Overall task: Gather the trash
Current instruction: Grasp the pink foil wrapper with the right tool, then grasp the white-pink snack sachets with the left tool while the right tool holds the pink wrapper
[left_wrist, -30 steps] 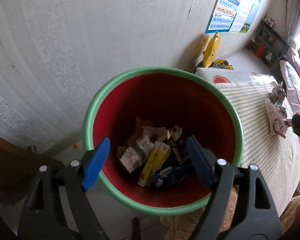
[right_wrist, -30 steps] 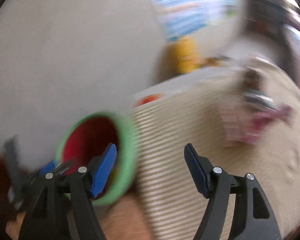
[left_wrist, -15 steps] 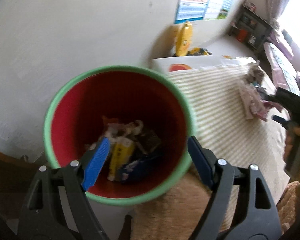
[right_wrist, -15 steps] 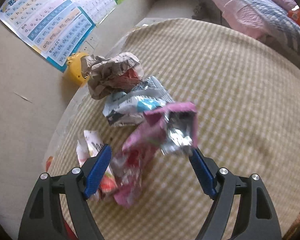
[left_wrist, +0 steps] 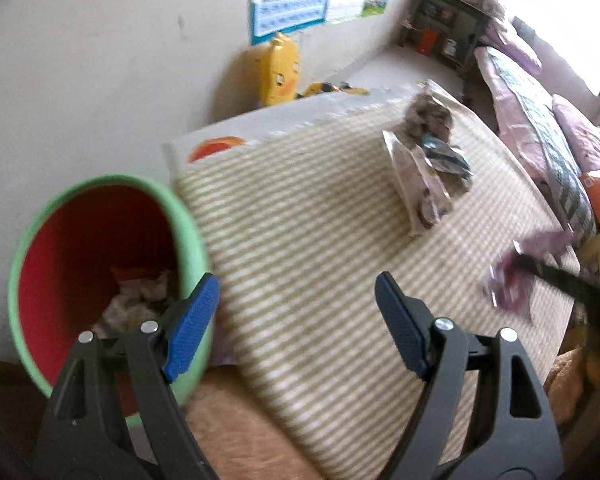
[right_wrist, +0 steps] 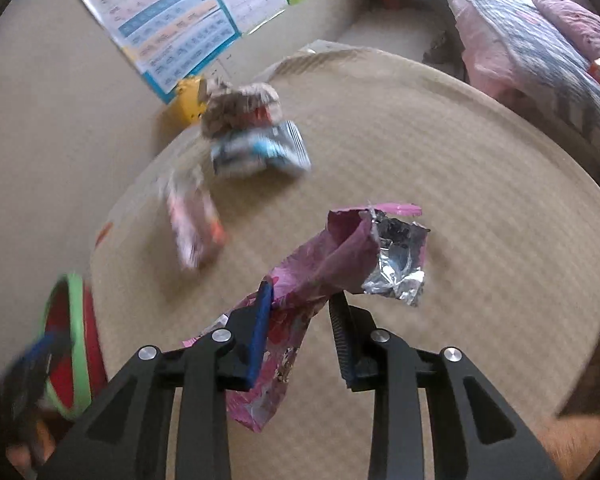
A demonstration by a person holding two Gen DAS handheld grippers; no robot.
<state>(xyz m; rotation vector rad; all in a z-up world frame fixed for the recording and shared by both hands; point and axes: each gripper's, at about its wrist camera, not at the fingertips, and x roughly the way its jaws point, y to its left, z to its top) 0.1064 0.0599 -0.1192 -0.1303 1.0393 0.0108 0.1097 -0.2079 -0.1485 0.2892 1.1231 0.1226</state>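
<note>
Fingers of the right gripper [right_wrist: 300,312]: closed on a pink foil wrapper [right_wrist: 324,264], pinched at mid-length, torn silver end standing up past the tips, lower end hanging loose. Fingers of the left gripper [left_wrist: 296,320]: spread wide, nothing between them.

Bin [left_wrist: 100,280]: red inside, green rim, seen at the near left edge of the checked tablecloth [left_wrist: 300,240], already part filled with wrappers.

Remaining trash on the cloth, near its far edge: crumpled paper ball [right_wrist: 240,108], blue and white packet [right_wrist: 260,152], pale pink packet [right_wrist: 192,220], all lying close together.

Step judged in hand: wrapper to be carried left to the bin. Grip is best kept firm, the loose lower end brought fully over the rim before release.

Room: bare cloth lies between wrapper and bin; the left gripper, close beside the rim, is to be avoided.
</note>
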